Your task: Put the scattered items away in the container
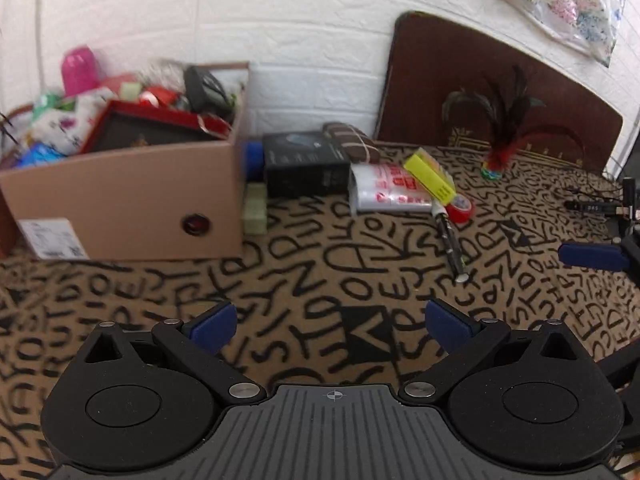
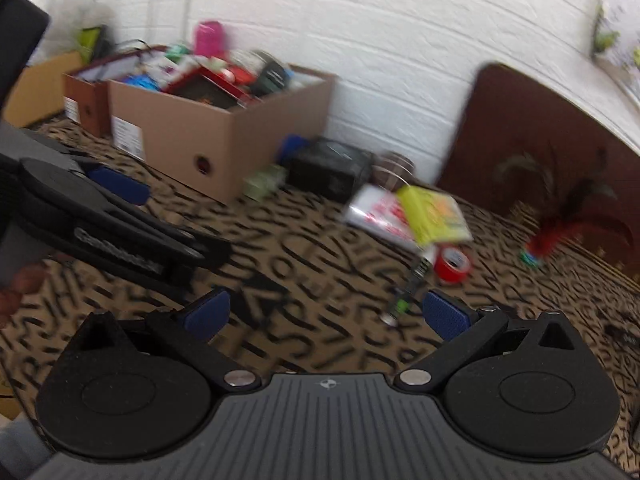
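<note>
both tongs wide, both empty. left gripper (image 1: 331,326) hangs over bare patterned cloth (image 1: 320,264); right gripper (image 2: 326,316) likewise, its view smeared by blur

container: brown cardboard box (image 1: 132,196), far left against the white wall, already heaped with stuff to above its rim

nearest loose thing looks to be the pen (image 1: 451,240), black with a pale cap end. in the left view it lies ahead and to the right of the tongs, well apart; in the right view it lies ahead and a little right of centre, its near tip just beyond the right blue pad. judgement: the right gripper is the nearer one. long axis runs roughly away from the tongs, slightly slanted, so the jaws as they stand would close across it, needing little or no wrist turn

around it:
- red tape roll (image 1: 461,209), just beside the pen's far end
- yellow packet (image 1: 430,176) overlying the far end, resting on a white and red packet (image 1: 386,192)
- black box (image 1: 306,164), striped brown roll (image 1: 352,140) and small green blocks (image 1: 256,206) nearer the box
- feather shuttlecock (image 1: 498,160) far right by the dark wooden board

near half of the pen lies clear. the way back to the box crosses the left gripper, so that may crowd it
</note>
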The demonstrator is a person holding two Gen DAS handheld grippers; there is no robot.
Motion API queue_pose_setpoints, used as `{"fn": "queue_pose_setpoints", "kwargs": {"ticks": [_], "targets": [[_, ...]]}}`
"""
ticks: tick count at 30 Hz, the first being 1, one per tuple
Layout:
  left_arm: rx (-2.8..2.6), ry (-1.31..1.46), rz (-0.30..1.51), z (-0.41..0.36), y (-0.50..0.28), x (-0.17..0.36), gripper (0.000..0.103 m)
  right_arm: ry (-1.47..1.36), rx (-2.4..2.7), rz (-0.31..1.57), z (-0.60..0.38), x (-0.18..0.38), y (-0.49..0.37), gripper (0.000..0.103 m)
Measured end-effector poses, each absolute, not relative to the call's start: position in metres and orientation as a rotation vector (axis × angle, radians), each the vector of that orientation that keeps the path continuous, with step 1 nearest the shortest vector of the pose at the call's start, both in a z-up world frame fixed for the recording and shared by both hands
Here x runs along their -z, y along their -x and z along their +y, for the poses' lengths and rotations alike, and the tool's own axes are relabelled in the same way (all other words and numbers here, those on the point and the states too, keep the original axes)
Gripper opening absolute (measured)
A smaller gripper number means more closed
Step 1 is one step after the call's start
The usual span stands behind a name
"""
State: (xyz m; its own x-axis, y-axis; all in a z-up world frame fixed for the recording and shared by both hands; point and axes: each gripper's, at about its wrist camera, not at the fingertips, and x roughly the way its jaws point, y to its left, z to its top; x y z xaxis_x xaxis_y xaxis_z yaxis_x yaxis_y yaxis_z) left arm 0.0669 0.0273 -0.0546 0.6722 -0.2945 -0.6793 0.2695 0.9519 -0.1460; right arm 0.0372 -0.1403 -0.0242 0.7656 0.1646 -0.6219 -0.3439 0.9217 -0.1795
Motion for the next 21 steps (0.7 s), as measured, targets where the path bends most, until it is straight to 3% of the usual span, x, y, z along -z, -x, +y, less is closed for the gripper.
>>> {"fn": "queue_pose_setpoints", "kwargs": {"ticks": [7,13,21], "targets": [[0.375,0.046,0.743,-0.005,-0.108,0.062,0.103,0.16,-0.19,0.677,-0.181,0.047,-0.074,0.102],[0.383,0.031,0.787,-0.034,-0.162,0.084,0.091,0.025,-0.128,0.723,-0.203,0.08,-0.109,0.101],[0.34,0.071,0.81,-0.054,-0.223,0.107,0.088,-0.001,-0.063,0.705,-0.213,0.11,-0.144,0.079]]}}
